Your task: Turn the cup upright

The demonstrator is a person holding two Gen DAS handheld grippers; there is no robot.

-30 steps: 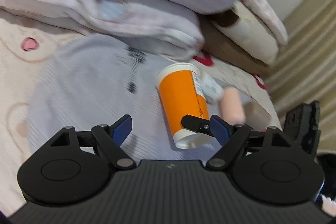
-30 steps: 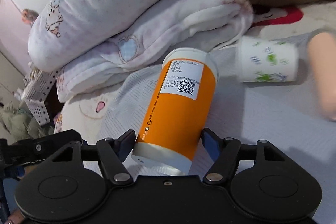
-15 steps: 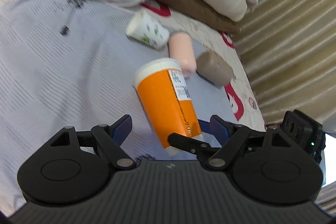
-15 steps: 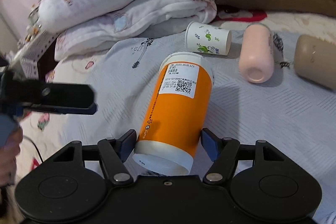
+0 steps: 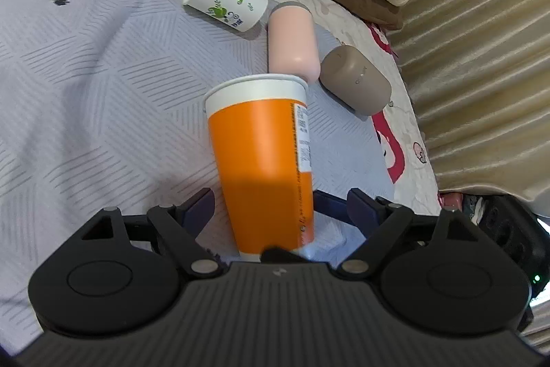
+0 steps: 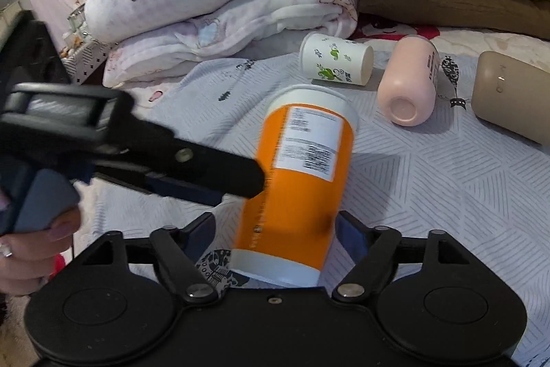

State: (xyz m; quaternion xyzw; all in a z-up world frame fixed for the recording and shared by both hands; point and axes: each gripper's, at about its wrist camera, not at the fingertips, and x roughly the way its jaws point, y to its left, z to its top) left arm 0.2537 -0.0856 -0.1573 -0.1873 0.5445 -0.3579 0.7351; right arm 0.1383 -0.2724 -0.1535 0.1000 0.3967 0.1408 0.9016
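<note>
Orange cup [image 6: 295,184] sits at centre frame, tilted with its wide white rim away, pinched at its base by the right gripper [image 6: 275,236], while the left gripper [image 5: 280,207] is spread around it, one finger touching its side

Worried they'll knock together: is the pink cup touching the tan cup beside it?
Apart. The right wrist view shows patterned sheet between the pink cup and the tan cup.

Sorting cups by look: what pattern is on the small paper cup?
White with green prints; clearest in the left wrist view.
</note>
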